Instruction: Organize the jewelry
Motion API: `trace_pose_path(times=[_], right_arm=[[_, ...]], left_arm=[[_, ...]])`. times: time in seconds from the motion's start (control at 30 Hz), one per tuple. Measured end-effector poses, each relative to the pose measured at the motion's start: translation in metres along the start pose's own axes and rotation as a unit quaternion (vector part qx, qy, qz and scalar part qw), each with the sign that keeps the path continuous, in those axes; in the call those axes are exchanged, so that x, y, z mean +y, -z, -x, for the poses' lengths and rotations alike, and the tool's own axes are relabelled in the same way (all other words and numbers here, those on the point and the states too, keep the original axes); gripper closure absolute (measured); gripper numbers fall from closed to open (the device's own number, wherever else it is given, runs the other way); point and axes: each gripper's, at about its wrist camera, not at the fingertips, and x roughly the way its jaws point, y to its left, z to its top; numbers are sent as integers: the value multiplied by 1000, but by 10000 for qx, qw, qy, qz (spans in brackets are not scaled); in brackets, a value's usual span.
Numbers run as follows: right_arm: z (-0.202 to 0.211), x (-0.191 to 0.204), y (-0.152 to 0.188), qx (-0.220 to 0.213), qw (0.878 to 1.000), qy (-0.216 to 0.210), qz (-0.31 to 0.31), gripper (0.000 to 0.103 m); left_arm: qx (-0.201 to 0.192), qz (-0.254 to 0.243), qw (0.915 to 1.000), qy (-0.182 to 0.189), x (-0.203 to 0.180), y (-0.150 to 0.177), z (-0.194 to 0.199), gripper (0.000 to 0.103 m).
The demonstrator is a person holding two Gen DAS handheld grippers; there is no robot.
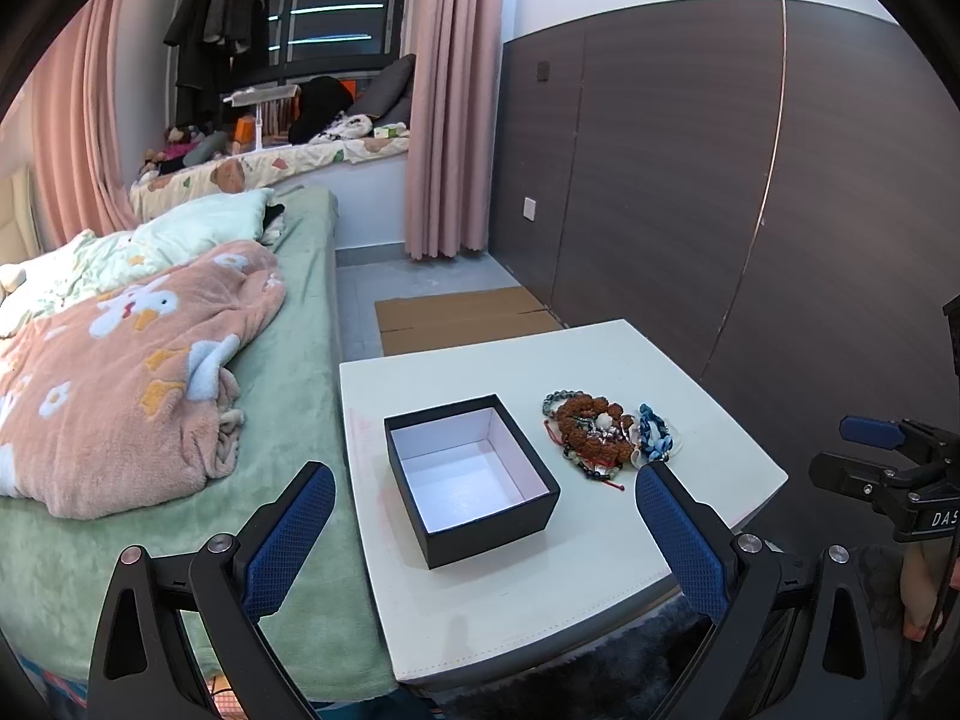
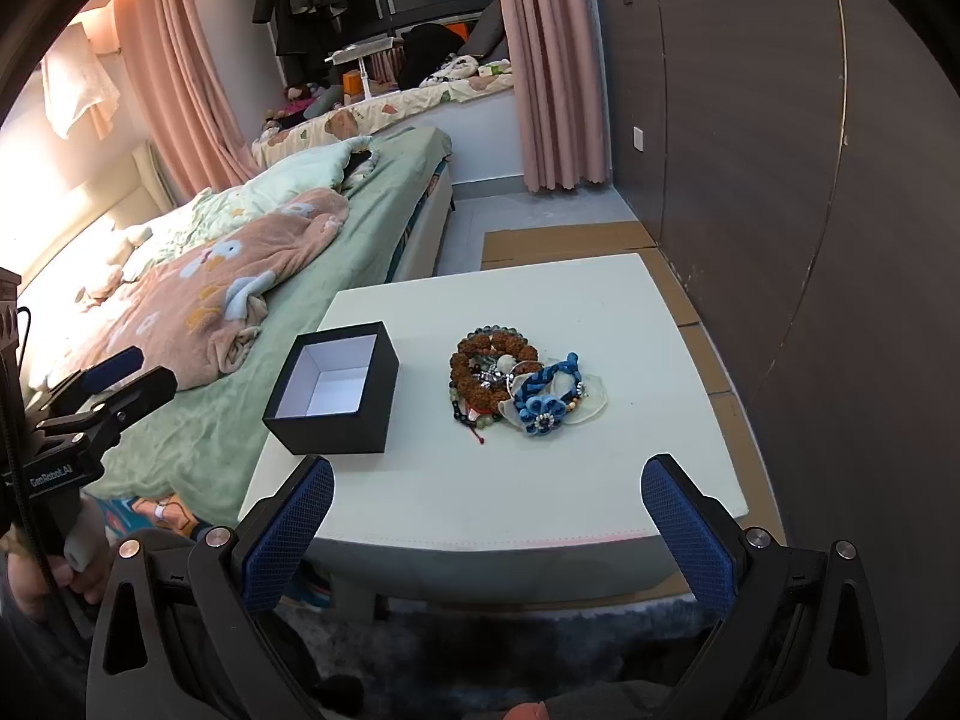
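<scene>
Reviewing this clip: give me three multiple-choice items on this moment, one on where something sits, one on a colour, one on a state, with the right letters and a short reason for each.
1. Where does the jewelry pile lie?
A. inside the box
B. on the white table, beside the box
C. on the bed

2. What colour is the inside of the black box?
A. white
B. red
C. green

3. How does the right gripper stand?
A. shut on a bracelet
B. shut on the box
C. open, holding nothing

Answers:
1 B: the heap rests on the white table, apart from the box, on the side away from the bed.
2 A: the box's walls and floor show white in both views, and it is empty.
3 C: its blue pads stand wide apart short of the table's near edge, nothing between them; the left gripper is open too.
</scene>
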Motion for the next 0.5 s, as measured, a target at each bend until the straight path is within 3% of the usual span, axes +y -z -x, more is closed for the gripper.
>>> trace_pose_path(times=[0.5], right_arm=[[2,-3,-1,-23,10000,-9,-44,0]], left_arm=[[0,42,10000,16,4,0,-1,3]])
